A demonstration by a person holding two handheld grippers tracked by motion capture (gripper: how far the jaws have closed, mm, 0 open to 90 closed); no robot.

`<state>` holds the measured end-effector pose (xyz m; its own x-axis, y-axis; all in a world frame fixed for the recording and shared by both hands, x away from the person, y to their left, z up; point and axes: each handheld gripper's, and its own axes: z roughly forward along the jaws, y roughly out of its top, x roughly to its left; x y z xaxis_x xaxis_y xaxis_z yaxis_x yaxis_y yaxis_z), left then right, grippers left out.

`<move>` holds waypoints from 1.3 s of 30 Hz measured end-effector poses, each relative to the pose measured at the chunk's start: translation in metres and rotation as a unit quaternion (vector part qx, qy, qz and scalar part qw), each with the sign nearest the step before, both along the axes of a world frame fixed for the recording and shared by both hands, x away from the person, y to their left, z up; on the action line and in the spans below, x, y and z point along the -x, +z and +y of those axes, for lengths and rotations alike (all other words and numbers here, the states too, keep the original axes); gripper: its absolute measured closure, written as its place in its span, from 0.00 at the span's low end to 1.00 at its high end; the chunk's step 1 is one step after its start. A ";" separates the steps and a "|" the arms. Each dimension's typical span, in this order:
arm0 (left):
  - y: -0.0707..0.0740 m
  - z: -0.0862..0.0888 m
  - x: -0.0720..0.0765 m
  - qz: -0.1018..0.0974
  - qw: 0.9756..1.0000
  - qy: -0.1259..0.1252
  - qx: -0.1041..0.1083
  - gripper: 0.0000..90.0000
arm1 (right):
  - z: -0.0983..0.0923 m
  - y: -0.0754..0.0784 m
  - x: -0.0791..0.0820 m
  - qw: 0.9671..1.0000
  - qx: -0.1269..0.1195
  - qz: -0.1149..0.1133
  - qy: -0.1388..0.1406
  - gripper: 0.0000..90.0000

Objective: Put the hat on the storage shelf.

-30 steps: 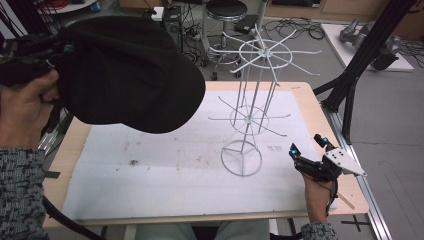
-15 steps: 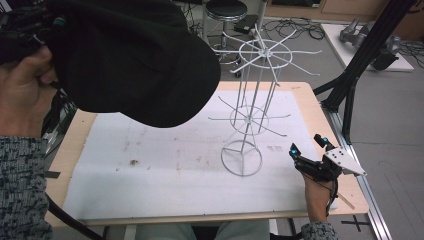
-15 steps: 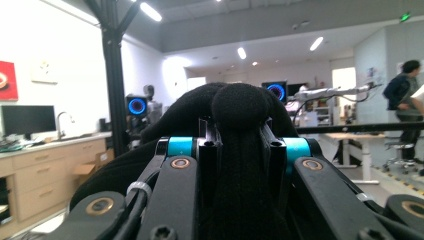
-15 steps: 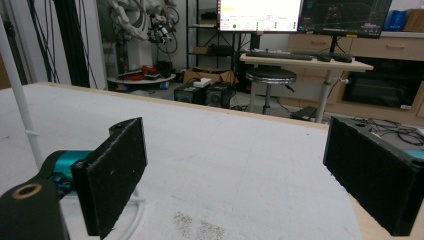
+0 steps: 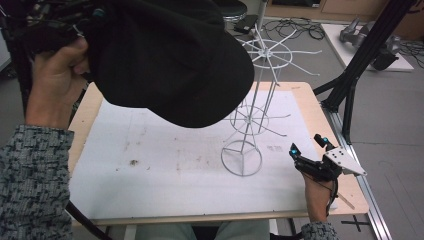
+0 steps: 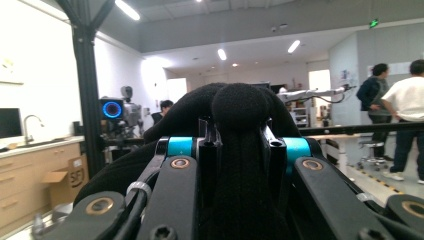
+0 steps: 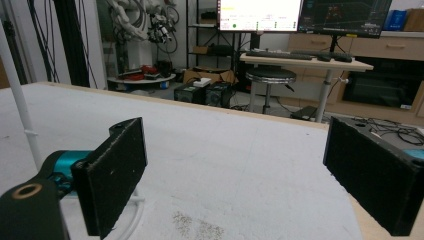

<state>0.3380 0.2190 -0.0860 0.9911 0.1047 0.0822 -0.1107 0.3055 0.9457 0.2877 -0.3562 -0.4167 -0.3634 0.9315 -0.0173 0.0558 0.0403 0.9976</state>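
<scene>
A black cap (image 5: 170, 55) hangs high over the table's left, close to the camera, held up by the person's left hand. My left gripper (image 6: 239, 131) is shut on the cap's black fabric (image 6: 240, 165), which is pinched between its jaws. A white wire display rack (image 5: 250, 115) stands upright right of the table's middle, its round base (image 5: 241, 158) on the white sheet. My right gripper (image 5: 310, 148) rests low at the table's right front edge, open, with nothing between its pads (image 7: 117, 175). The rack's white post (image 7: 20, 100) stands at its left.
A white sheet (image 5: 165, 165) covers the wooden table (image 5: 330, 130). A black frame leg (image 5: 360, 60) rises at the right. A stool (image 7: 272, 77), a desk with monitors (image 7: 300, 15) and people (image 6: 405, 110) stand farther off in the room.
The left hand has lifted the cap higher and toward the camera, so it now looks larger and covers more of the rack's top. The right gripper has stayed put.
</scene>
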 end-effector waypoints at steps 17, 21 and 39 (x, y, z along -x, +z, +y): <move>-0.032 -0.040 -0.028 0.036 0.999 -0.034 -0.013 0.84 | -0.002 0.000 0.000 1.000 -0.002 0.001 0.000 0.10; -0.038 -0.039 -0.028 0.039 0.999 -0.030 -0.020 0.84 | -0.002 0.000 0.000 1.000 -0.003 0.002 0.001 0.10; -0.070 -0.045 -0.028 0.041 0.997 0.018 -0.068 0.80 | 0.001 0.000 0.000 1.000 0.000 0.003 0.004 0.10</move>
<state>0.3661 0.1739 -0.1563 0.9908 0.1341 0.0169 -0.0399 0.1702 0.9846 0.2878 -0.3556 -0.4170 -0.3701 0.9289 -0.0157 0.0609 0.0411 0.9973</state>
